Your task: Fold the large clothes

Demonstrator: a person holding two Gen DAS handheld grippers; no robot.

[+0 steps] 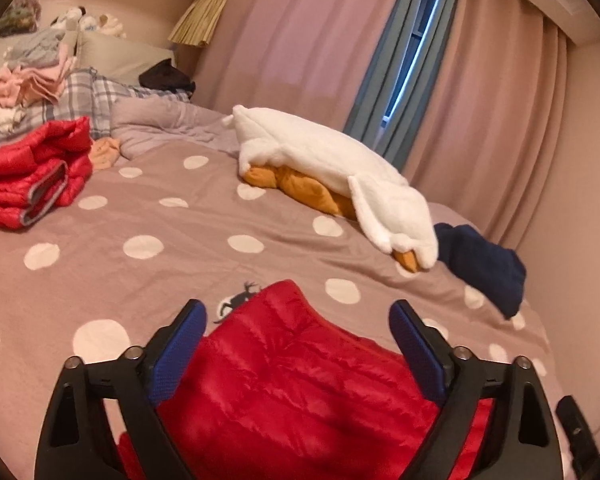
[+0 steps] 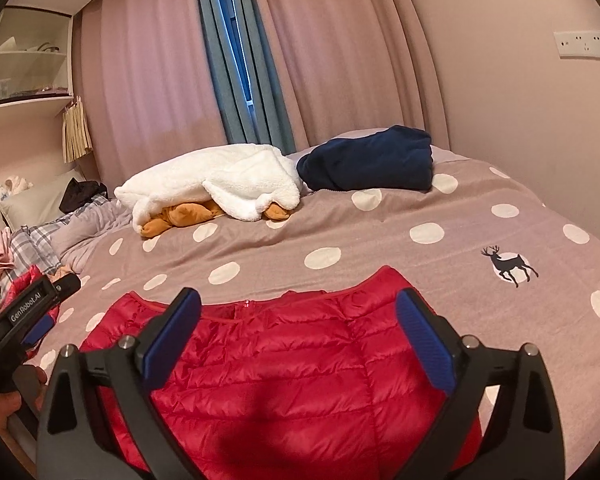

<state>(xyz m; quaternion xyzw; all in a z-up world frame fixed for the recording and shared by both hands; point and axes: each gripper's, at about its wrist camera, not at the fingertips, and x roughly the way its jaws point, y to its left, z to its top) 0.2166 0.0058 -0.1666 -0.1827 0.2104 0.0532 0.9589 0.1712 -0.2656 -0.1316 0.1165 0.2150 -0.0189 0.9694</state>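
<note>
Polka-dot bedspread, white fleece, navy garment

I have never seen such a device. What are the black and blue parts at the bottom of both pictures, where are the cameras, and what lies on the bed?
No robot arm here: a person holds a claw in each hand, with a camera on each looking forward along its fingers. One picture looks past the left claw, the other past the right claw. Both claws are open and hold nothing. Below them a red jacket lies on the dotted bed. Farther off lie a white fleece over something orange, a navy garment, and a second red jacket, folded.
</note>
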